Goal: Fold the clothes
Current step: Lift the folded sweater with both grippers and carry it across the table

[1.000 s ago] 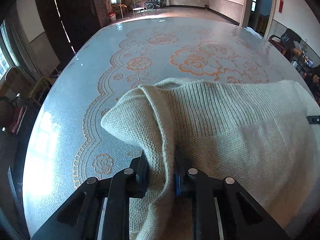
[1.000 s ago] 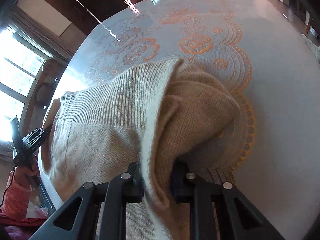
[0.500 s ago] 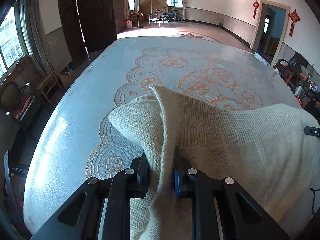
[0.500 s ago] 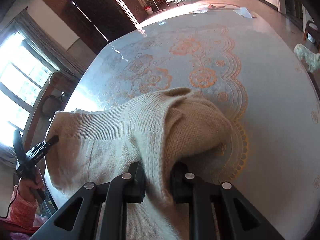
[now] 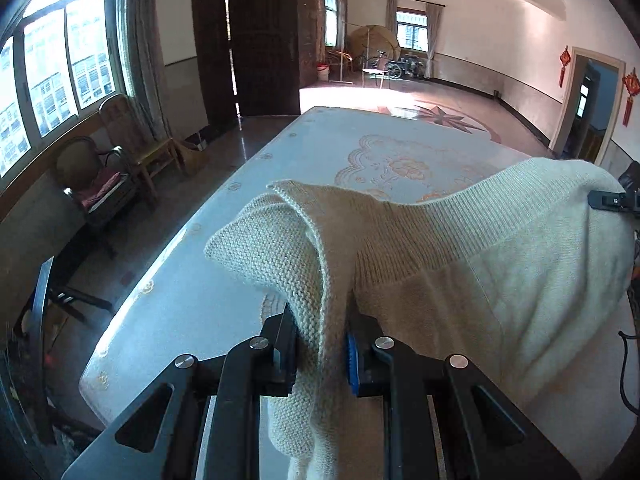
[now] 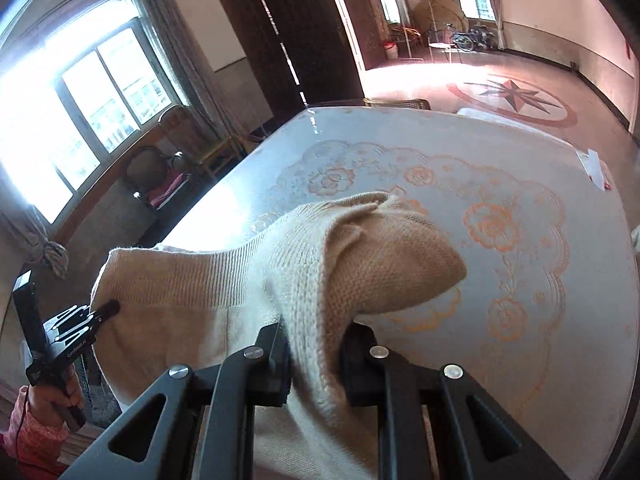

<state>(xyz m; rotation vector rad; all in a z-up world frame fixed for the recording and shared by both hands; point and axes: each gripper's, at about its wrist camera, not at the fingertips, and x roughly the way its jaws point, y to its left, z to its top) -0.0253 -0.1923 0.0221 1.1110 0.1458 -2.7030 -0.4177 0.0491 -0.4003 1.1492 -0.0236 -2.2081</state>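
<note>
Left gripper (image 5: pixel 320 344) and right gripper (image 6: pixel 314 356) are each clamped on a bunched corner of the soft, limp knit sweater (image 5: pixel 460 264), judged light and best held by its ribbed hem.

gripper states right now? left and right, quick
Left gripper: jaws closed on a fold of the cream sweater.
Right gripper: jaws closed on the same sweater, at its other end.

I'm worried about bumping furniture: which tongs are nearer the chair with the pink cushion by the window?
Left. The left tongs, clamped on the sweater, are on the table side facing the chair; the right tongs hold the sweater's other end, farther away.
</note>
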